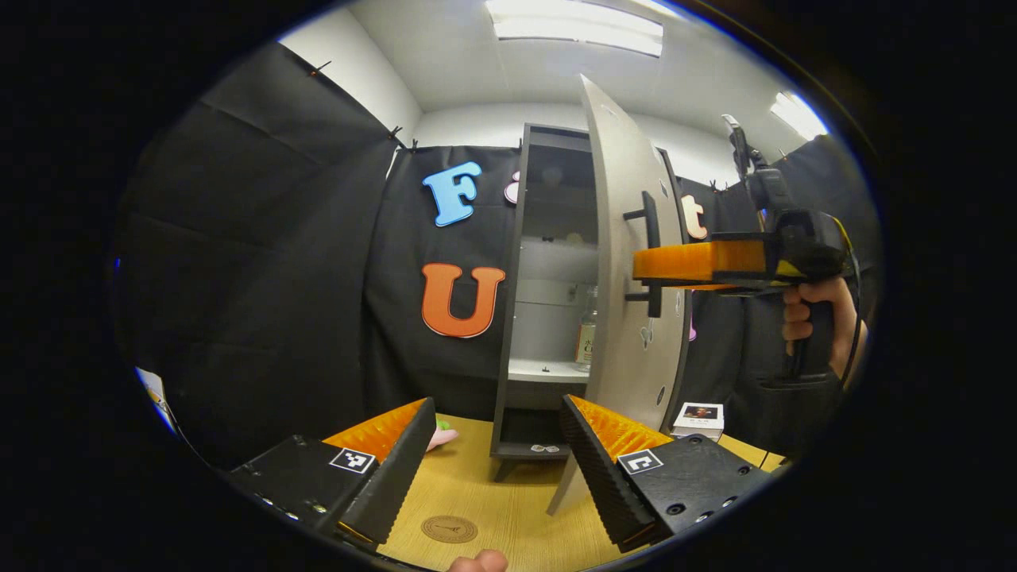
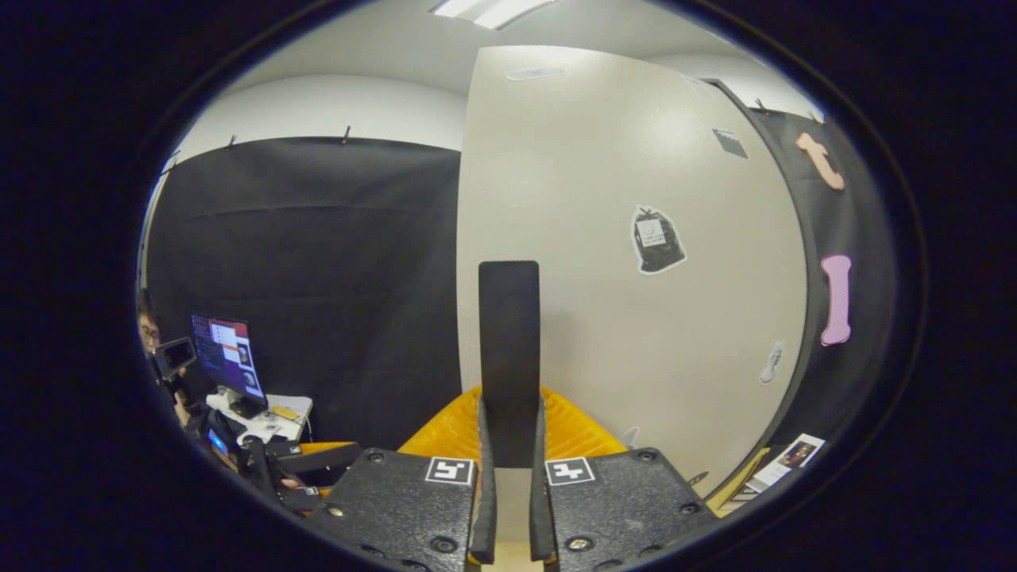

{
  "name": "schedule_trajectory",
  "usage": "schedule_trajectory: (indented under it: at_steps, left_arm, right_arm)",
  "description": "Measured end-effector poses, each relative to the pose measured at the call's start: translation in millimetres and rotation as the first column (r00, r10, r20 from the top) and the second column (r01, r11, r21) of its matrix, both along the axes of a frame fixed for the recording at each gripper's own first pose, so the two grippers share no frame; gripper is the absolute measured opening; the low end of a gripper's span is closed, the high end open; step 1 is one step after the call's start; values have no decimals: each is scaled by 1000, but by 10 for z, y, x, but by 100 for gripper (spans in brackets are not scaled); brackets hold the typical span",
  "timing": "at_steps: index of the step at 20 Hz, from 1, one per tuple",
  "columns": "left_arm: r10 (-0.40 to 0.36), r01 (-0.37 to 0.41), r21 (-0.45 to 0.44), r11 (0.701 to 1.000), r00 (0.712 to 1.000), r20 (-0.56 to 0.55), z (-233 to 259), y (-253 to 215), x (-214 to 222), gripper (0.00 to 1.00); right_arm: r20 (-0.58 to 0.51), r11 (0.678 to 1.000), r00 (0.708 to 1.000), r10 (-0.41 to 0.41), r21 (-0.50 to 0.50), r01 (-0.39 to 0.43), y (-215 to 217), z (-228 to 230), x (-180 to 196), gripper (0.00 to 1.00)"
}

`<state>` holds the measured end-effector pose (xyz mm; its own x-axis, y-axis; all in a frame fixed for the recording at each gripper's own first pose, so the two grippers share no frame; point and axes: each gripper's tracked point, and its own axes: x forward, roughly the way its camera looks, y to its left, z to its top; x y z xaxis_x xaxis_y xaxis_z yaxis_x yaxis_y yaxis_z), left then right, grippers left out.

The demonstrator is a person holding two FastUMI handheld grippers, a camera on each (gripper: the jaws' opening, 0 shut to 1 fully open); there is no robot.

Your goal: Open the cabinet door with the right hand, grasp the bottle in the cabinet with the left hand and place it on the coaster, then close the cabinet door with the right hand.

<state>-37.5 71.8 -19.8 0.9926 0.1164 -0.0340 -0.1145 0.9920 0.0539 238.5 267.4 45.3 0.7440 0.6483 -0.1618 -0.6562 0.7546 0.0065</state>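
The grey cabinet (image 1: 508, 262) stands on the wooden table with its door (image 1: 628, 262) swung partly open. A clear bottle (image 1: 587, 330) with a pale label stands on a shelf inside, half hidden by the door's edge. My right gripper (image 2: 508, 445) is shut on the door's black bar handle (image 2: 508, 349); in the left gripper view it grips that handle (image 1: 651, 254) from the right, held by a hand (image 1: 818, 314). My left gripper (image 1: 496, 453) hangs open low in front of the cabinet. A round brown coaster (image 1: 449, 528) lies on the table between its fingers.
A small white box (image 1: 699, 419) with a picture lies right of the cabinet, and a pink object (image 1: 441, 435) left of its base. In the right gripper view a person and a monitor (image 2: 226, 353) on a desk are at the far left.
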Motion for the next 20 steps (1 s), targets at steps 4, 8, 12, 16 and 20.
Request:
schedule_trajectory:
  at_steps: [4, 8, 12, 16, 20]
  left_arm:
    - [-30, 30, 7, 1000, 1000, 2, -21, -139, 68, 95]
    - [-64, 64, 17, 998, 998, 5, -12, -306, 90, 95]
    - [-90, 90, 0, 996, 996, 6, -45, -469, 119, 95]
    - [-102, 102, -4, 995, 995, 1, -86, -570, 154, 95]
    - [-111, 111, -2, 994, 994, -12, -161, -628, 196, 95]
  right_arm:
    - [-14, 999, 1000, -10, 37, 10, -139, 28, -105, 19]
    - [8, 998, 998, -58, 21, 58, -247, 39, -140, 20]
    - [14, 993, 993, -115, 28, 114, -334, 56, -160, 20]
    - [13, 984, 984, -177, 35, 177, -410, 59, -166, 20]
    - [23, 969, 970, -243, 49, 242, -519, 74, -154, 19]
